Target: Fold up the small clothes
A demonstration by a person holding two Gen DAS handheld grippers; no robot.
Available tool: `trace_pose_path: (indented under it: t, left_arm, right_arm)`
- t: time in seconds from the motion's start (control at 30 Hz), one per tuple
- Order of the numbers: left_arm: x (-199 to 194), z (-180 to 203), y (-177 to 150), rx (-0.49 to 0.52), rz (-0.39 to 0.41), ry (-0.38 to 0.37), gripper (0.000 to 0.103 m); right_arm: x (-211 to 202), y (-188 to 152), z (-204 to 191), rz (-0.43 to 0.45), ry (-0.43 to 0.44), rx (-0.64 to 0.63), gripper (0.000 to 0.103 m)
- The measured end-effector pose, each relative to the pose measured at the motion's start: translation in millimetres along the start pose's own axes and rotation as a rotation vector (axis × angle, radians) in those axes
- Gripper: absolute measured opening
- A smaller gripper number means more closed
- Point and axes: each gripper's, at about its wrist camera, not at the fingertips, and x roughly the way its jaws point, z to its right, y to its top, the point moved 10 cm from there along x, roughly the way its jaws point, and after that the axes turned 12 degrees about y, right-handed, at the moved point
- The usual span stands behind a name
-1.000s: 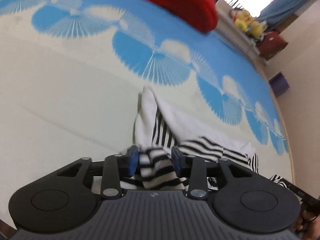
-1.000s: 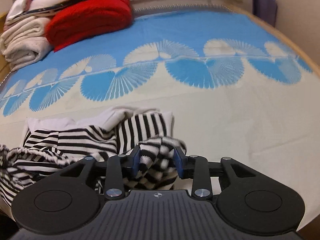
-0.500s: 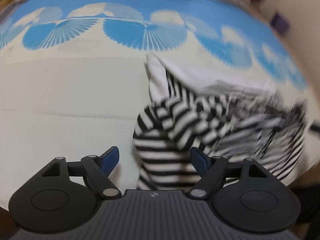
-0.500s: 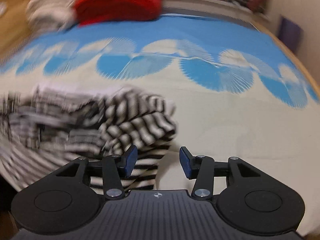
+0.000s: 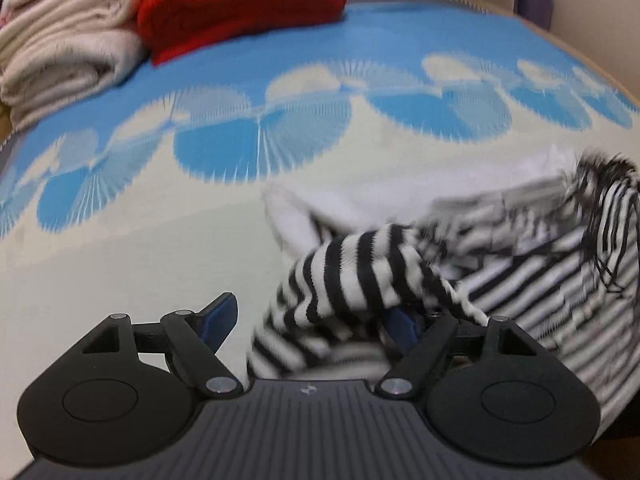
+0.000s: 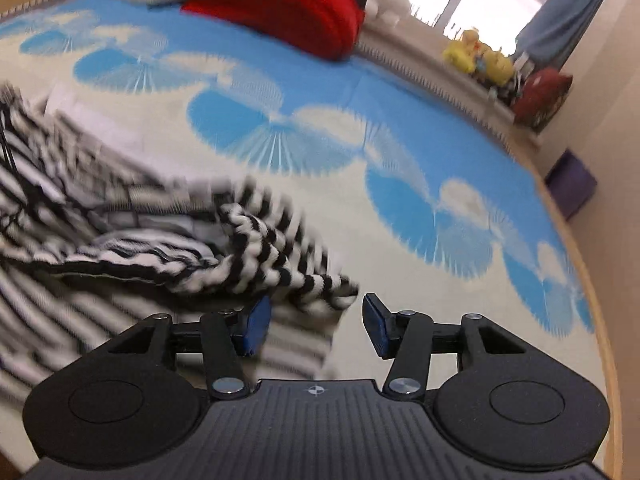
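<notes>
A black-and-white striped garment (image 5: pixel 460 264) lies crumpled on the cream and blue patterned cloth (image 5: pixel 120 272); it also shows in the right wrist view (image 6: pixel 132 236). My left gripper (image 5: pixel 310 320) is open, with a striped sleeve end draped over its right finger. My right gripper (image 6: pixel 316 324) is open, and a striped end lies just above its left finger, released.
A red folded item (image 5: pixel 240 4) and rolled cream blankets (image 5: pixel 60 60) lie at the far side. Yellow toys (image 6: pixel 476 60), a red bag (image 6: pixel 540 96) and a purple box (image 6: pixel 572 184) stand beyond the right edge.
Both grippers were shut on striped sleeve ends a second ago; both have opened and let go. The garment has dropped onto the cloth, and both cameras have swung sideways.
</notes>
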Motion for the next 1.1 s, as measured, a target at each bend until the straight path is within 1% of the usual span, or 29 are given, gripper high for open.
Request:
trace_pose_path:
  t: [0.07, 0.13, 0.2, 0.23, 0.27, 0.3, 0.33, 0.37, 0.4, 0.43, 0.47, 0.5, 0.57, 0.6, 0.63, 0.67, 0.7, 0.73, 0.77, 0.8, 0.83, 0.9, 0.93, 0.97, 1.03, 1.07, 1.1]
  left_arm:
    - [10.1, 1.3, 15.0, -0.042, 0.006, -0.002, 0.083]
    - [20.5, 3.5, 26.0, -0.076, 0.002, -0.018, 0.083]
    - [31.0, 8.4, 32.8, -0.074, -0.007, -0.04, 0.082]
    - [36.2, 9.7, 34.4, -0.065, -0.011, -0.044, 0.08]
    - [40.2, 11.0, 34.9, -0.058, -0.015, -0.055, 0.068]
    - [43.3, 13.5, 35.9, -0.054, -0.023, -0.083, 0.057]
    - [45.5, 15.6, 36.3, -0.054, -0.028, -0.116, 0.03]
    - [45.7, 16.4, 38.2, -0.057, -0.027, -0.144, 0.01]
    - [44.2, 14.7, 41.3, -0.067, -0.013, -0.153, 0.007]
    - [41.3, 8.5, 48.4, -0.094, 0.009, -0.15, 0.005]
    - [39.7, -1.6, 54.8, -0.141, 0.03, -0.139, 0.004]
    - [37.2, -17.4, 63.3, -0.218, 0.059, -0.107, 0.004]
    - [33.1, -53.1, 76.2, -0.399, 0.118, -0.008, 0.004]
    - [35.9, -59.6, 77.1, -0.449, 0.113, 0.0, 0.004]
    - [42.5, -53.9, 76.0, -0.439, 0.083, -0.016, 0.004]
    - [53.7, -38.2, 71.2, -0.376, 0.022, -0.042, 0.004]
    - [64.7, -23.7, 63.9, -0.292, -0.039, -0.025, 0.004]
    - [71.9, -16.4, 59.4, -0.226, -0.069, 0.023, 0.004]
    - [75.6, -13.2, 59.6, -0.199, -0.073, 0.048, 0.004]
    - [76.0, -14.9, 63.1, -0.227, -0.064, 0.043, 0.004]
    - [75.1, -20.0, 67.5, -0.274, -0.051, 0.038, 0.004]
    - [69.7, -34.6, 75.3, -0.365, -0.009, 0.04, 0.004]
    - [65.6, -39.5, 78.7, -0.397, 0.02, 0.047, 0.004]
    - [61.5, -42.1, 83.8, -0.413, 0.047, 0.052, 0.004]
    - [56.9, -39.6, 93.5, -0.404, 0.095, 0.069, 0.005]
    - [58.7, -34.5, 94.9, -0.386, 0.095, 0.083, 0.011]
    - [67.5, -28.6, 92.5, -0.353, 0.067, 0.098, 0.016]
  right_arm:
    - [8.5, 10.9, 4.7, 0.02, 0.001, 0.021, 0.053]
    - [18.8, 17.9, 7.9, 0.025, 0.022, 0.053, 0.053]
    - [30.5, 20.5, 6.7, 0.013, 0.07, 0.068, 0.053]
    - [34.8, 20.9, 5.1, 0.008, 0.092, 0.064, 0.053]
    - [37.9, 21.1, 2.7, 0.004, 0.111, 0.057, 0.052]
    - [41.2, 21.1, 0.8, 0.0, 0.133, 0.046, 0.052]
    - [42.7, 21.6, -0.7, 0.0, 0.145, 0.038, 0.052]
    - [44.5, 22.6, -1.9, 0.001, 0.16, 0.034, 0.048]
    - [46.3, 24.5, -3.2, 0.007, 0.193, 0.041, 0.024]
    - [47.1, 26.5, -3.7, 0.007, 0.25, 0.077, 0.006]
    - [44.9, 31.1, 1.5, 0.027, 0.285, 0.148, 0.002]
    - [37.4, 42.7, 17.1, 0.096, 0.297, 0.258, 0.001]
    - [19.4, 58.8, 55.3, 0.233, 0.254, 0.445, 0.001]
    - [15.6, 60.7, 71.6, 0.271, 0.232, 0.526, 0.001]
    - [17.4, 60.4, 79.6, 0.274, 0.214, 0.568, 0.001]
    - [23.8, 59.0, 79.2, 0.242, 0.191, 0.562, 0.001]
    - [36.0, 54.5, 74.2, 0.171, 0.148, 0.523, 0.001]
    - [47.7, 48.9, 69.3, 0.105, 0.117, 0.495, 0.001]
    - [56.3, 44.8, 65.0, 0.06, 0.107, 0.488, 0.001]
    - [62.2, 43.8, 62.1, 0.04, 0.101, 0.493, 0.001]
    - [62.4, 47.3, 61.6, 0.052, 0.089, 0.498, 0.001]
    - [54.9, 61.9, 66.6, 0.129, 0.074, 0.519, 0.0]
    - [48.7, 70.7, 69.1, 0.18, 0.062, 0.526, 0.0]
    - [46.1, 74.8, 71.2, 0.203, 0.044, 0.522, 0.0]
    - [47.2, 78.7, 73.3, 0.221, -0.012, 0.513, 0.0]
    - [50.3, 77.5, 73.6, 0.219, -0.038, 0.513, 0.0]
    - [58.1, 73.9, 71.7, 0.19, -0.063, 0.509, 0.001]
